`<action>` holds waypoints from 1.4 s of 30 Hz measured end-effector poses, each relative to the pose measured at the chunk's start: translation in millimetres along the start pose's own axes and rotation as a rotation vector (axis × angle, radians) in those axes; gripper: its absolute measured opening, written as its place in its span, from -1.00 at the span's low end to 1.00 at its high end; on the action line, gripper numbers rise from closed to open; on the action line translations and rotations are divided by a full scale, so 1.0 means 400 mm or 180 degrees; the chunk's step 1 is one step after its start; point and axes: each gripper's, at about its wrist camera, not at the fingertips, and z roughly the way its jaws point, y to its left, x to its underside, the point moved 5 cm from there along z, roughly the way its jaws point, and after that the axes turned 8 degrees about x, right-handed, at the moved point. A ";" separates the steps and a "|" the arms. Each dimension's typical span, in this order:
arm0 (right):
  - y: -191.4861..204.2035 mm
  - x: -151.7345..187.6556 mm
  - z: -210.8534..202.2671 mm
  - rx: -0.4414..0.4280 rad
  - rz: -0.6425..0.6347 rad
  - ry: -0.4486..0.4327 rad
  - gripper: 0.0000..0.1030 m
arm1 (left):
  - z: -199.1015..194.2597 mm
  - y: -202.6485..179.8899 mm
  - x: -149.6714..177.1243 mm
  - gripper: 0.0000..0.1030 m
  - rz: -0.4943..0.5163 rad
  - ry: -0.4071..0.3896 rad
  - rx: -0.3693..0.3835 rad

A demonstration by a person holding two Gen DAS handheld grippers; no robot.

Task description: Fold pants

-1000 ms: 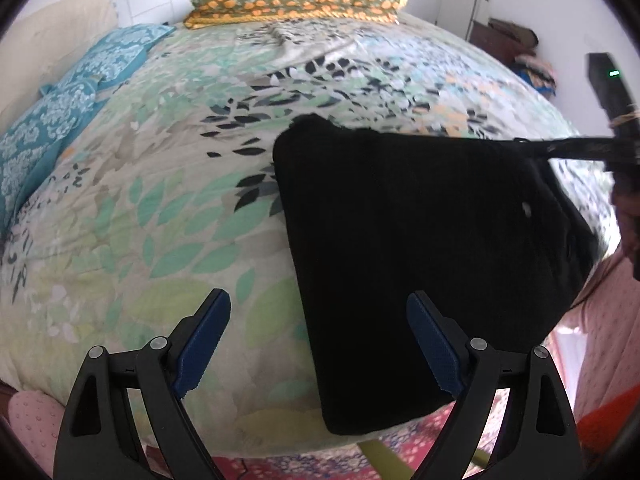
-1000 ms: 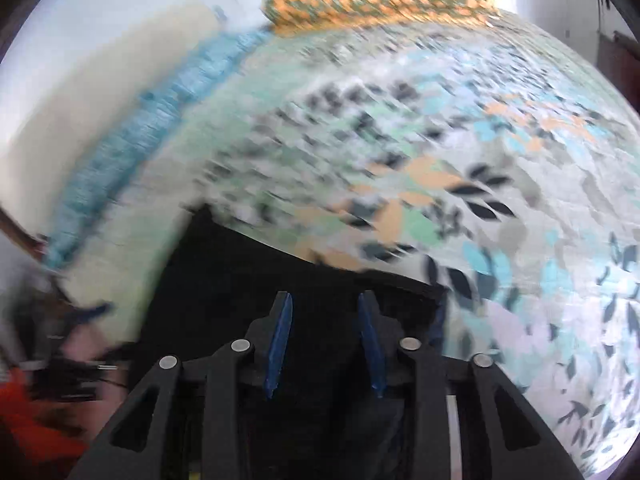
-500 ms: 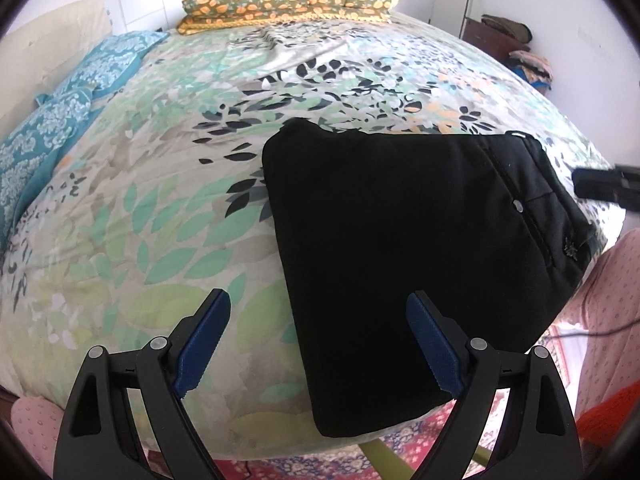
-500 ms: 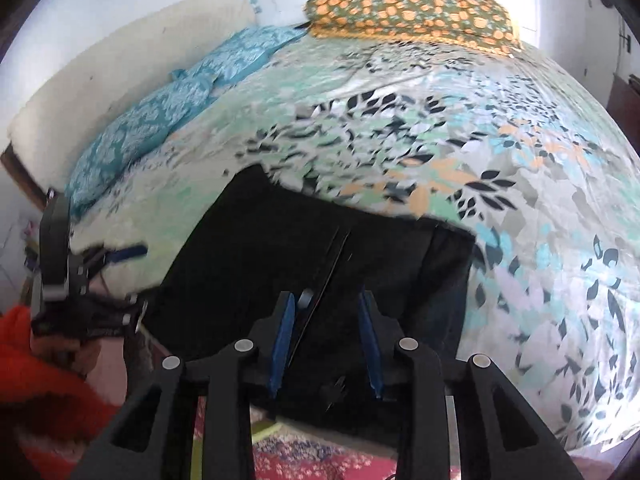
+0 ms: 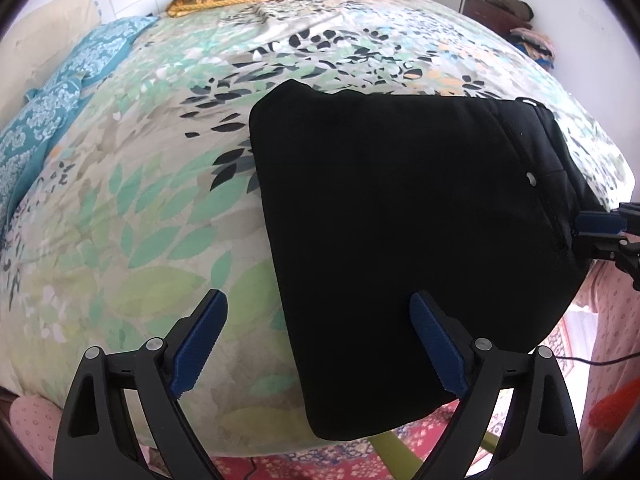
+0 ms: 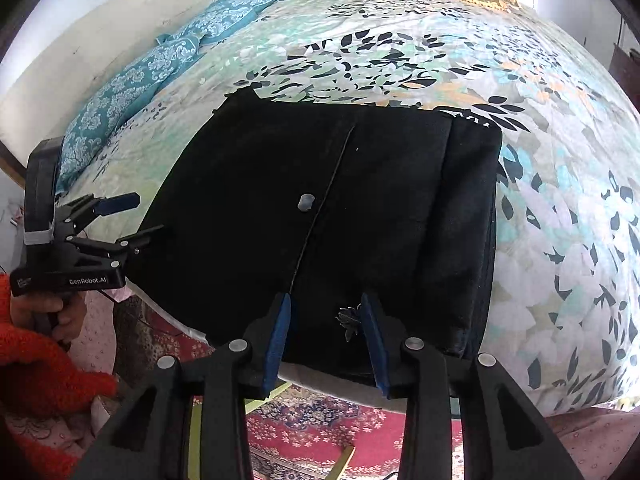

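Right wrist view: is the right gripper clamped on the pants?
No. The right gripper is open, with both fingers apart above the folded black pants and no fabric pinched between them.

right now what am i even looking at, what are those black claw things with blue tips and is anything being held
They are two hand-held grippers, one in each of a person's hands, each with a camera looking along its fingers. One picture is from the left gripper, the other from the right gripper. Each also shows up at the edge of the other's view. Folded black pants lie on a leaf-patterned bedspread near the bed's edge. Both grippers are open and hold nothing.
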 end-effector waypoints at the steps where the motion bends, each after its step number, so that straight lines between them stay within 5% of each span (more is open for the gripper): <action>1: -0.001 -0.002 0.000 -0.0008 0.0008 -0.0015 -0.27 | -0.001 0.001 0.001 0.82 -0.0006 0.0001 0.0004; 9: -0.006 -0.024 -0.056 -0.0069 0.0091 -0.0337 -0.27 | -0.032 0.003 -0.010 0.82 -0.0029 -0.0152 0.0012; 15: -0.024 -0.016 -0.036 0.0000 0.0191 -0.0180 -0.27 | -0.050 0.031 -0.017 0.82 -0.0139 -0.0225 -0.0047; 22: -0.048 -0.022 -0.056 -0.0028 0.0313 -0.0345 -0.27 | -0.052 0.073 -0.020 0.82 -0.0331 -0.0230 -0.0122; 42: -0.058 -0.030 -0.062 -0.0074 0.0421 -0.0401 -0.16 | -0.042 0.081 -0.013 0.82 -0.0254 -0.0130 -0.0306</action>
